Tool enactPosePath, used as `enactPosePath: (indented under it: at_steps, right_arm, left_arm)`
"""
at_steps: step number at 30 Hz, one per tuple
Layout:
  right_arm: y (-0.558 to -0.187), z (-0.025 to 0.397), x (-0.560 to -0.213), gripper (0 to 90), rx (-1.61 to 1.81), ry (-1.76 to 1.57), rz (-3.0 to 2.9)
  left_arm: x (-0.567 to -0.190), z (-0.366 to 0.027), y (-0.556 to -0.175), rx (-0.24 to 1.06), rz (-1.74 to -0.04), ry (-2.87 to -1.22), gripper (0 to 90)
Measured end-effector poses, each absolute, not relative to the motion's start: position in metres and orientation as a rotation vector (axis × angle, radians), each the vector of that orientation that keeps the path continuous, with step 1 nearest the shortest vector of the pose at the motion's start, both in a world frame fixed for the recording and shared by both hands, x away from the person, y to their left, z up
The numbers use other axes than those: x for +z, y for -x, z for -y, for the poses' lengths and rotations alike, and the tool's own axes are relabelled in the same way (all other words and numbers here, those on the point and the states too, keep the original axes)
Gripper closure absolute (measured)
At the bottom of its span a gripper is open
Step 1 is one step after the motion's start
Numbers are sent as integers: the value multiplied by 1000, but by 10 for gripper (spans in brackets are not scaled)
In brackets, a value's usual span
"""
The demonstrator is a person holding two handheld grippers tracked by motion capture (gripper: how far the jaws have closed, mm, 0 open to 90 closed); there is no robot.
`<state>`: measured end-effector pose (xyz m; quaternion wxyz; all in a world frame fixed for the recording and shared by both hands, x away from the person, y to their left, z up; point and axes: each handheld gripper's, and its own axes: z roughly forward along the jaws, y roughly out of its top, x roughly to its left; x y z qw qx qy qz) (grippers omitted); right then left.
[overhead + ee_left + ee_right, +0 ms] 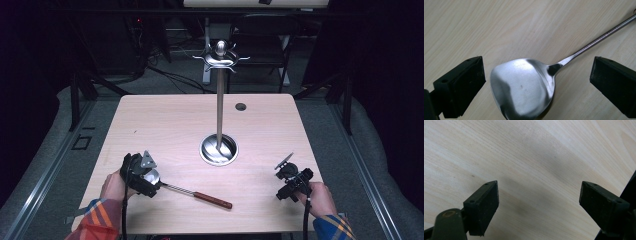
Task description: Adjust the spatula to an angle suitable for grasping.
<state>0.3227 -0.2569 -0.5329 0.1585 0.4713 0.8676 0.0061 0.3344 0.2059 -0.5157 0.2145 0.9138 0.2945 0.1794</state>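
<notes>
The left tongs [537, 75] hang released over the steel spatula's [524, 87] blade, jaws either side, not touching it; the spatula lies flat on the tabletop [165, 125], wooden handle toward the right tongs [539, 202], also released above bare wood
</notes>
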Motion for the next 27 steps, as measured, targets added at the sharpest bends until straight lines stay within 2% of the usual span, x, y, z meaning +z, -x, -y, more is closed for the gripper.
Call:
enactPosePath:
  at_steps: [27]
  right_arm:
    - [-323,256,-537,154,-22,-1316,-2484]
  left_arm:
    - [-526,-182,-332,394,-608,-2590,0]
